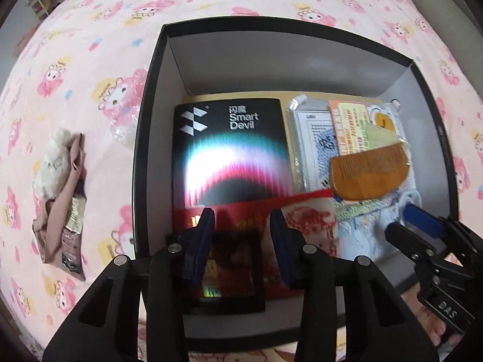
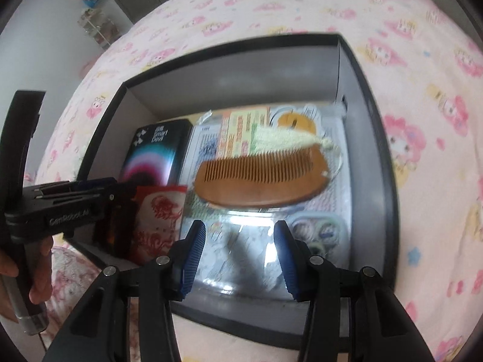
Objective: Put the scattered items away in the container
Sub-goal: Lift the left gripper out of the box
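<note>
My left gripper [image 1: 241, 235] spread, empty, over box [image 1: 145, 150]. Right gripper [image 2: 240, 253] spread, empty. Black pack [image 1: 229, 150] reads "Smart Devil". Comb [image 2: 262, 178] lies unlabelled inside.

the left wrist camera is looking steeply down, close over the near left part of the black box [image 1: 142, 138] on the pink bedspread [image 1: 75, 60]. the right wrist camera is looking down over its near right part. both are taking in the wooden comb [image 2: 262, 181] and each other's gripper.
</note>
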`<action>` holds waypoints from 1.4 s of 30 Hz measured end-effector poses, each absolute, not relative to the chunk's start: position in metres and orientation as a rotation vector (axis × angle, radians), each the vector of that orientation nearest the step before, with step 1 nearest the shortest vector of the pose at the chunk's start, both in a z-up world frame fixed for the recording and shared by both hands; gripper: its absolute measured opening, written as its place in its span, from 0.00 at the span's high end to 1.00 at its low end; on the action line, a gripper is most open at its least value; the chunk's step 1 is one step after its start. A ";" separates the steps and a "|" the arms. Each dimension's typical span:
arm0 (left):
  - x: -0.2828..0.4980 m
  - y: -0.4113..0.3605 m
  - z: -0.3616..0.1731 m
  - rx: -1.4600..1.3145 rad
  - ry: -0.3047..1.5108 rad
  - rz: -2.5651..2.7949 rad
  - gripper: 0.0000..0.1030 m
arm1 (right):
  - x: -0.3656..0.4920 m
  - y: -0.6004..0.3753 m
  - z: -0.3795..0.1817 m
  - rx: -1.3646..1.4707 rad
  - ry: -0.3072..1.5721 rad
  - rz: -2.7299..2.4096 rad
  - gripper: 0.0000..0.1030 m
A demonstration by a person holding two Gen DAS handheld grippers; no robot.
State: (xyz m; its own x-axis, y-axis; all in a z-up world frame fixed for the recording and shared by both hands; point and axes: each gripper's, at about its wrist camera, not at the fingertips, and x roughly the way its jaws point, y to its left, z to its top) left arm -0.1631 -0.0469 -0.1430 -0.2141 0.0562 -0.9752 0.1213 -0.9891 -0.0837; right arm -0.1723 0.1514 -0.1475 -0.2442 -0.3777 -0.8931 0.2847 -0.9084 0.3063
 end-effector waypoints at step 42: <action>-0.083 -0.008 -0.027 1.382 0.300 -2.891 0.38 | -0.127 0.160 -0.047 1.203 -0.131 -2.529 0.53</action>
